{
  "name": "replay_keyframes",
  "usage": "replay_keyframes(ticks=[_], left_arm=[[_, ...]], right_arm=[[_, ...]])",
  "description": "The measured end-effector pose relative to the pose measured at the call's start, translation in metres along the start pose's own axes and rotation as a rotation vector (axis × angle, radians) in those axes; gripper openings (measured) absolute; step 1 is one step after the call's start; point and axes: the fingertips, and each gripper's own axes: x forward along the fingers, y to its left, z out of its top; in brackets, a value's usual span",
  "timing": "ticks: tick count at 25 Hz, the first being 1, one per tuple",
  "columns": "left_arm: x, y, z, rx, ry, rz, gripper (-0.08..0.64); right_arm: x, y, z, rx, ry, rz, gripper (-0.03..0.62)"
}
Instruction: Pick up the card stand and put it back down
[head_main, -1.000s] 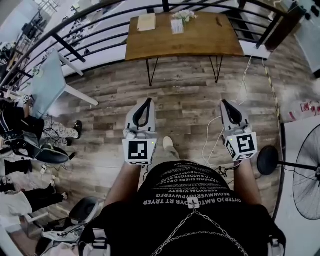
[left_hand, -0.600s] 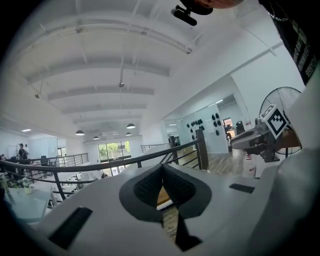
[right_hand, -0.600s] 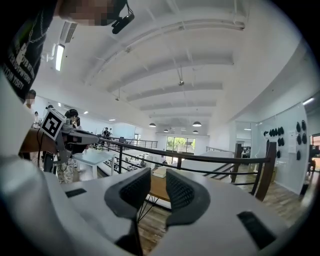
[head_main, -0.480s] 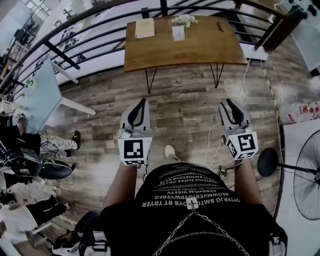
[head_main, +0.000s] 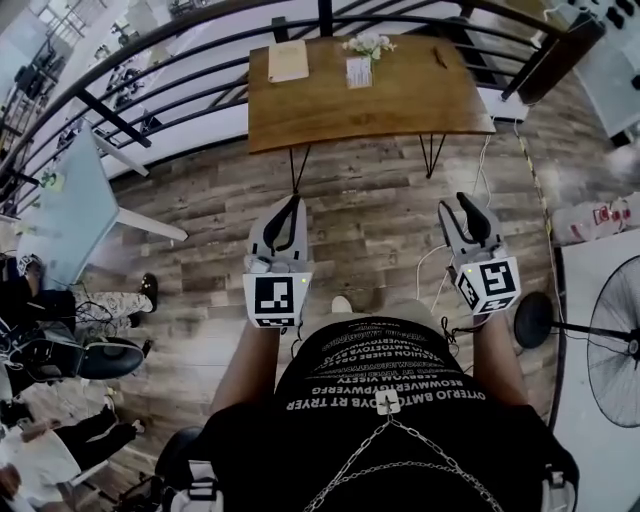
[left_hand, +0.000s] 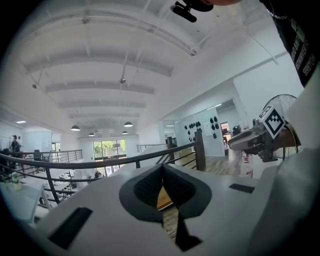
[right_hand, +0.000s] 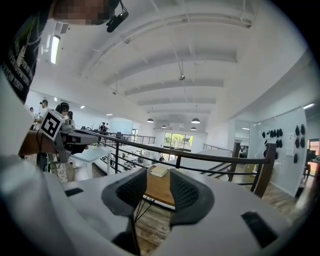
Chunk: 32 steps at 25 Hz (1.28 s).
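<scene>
The card stand, a small white upright card, stands on the wooden table ahead of me, beside a bunch of flowers. Both grippers hang in the air well short of the table, over the wood floor. My left gripper is shut, its pads meeting at the tips with nothing between them. My right gripper is opening; its jaws stand apart and empty, and the table edge shows through the gap.
A tan book and a dark pen also lie on the table. A black railing runs behind it. A fan stands at the right, a pale table and people at the left, and a white cable on the floor.
My right gripper's jaws have gone from shut to apart. The table has come a little nearer in the head view, and both grippers have shifted slightly forward.
</scene>
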Motion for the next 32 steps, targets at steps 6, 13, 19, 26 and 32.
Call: replay_keyframes(ticks=[6,13,19,26,32], left_arm=[[0.023,0.005,-0.008,-0.025,0.006,-0.023,0.026],[0.055,0.009,-0.01,-0.026,0.013,-0.02,0.028],[0.098,0.027,-0.012,-0.032,0.041,0.028,0.028],[0.161,0.04,-0.012,-0.042,0.059,0.055,0.028],[0.21,0.041,-0.008,-0.036,0.061,0.057,0.028]], right_arm=[[0.013,-0.015,0.005,0.017,-0.012,-0.016,0.15],[0.051,-0.036,-0.003,0.035,-0.018,0.008,0.15],[0.099,-0.063,-0.006,0.052,-0.016,0.046,0.15],[0.155,-0.101,-0.006,0.072,-0.019,0.087,0.15],[0.19,-0.13,-0.008,0.068,-0.002,0.109,0.15]])
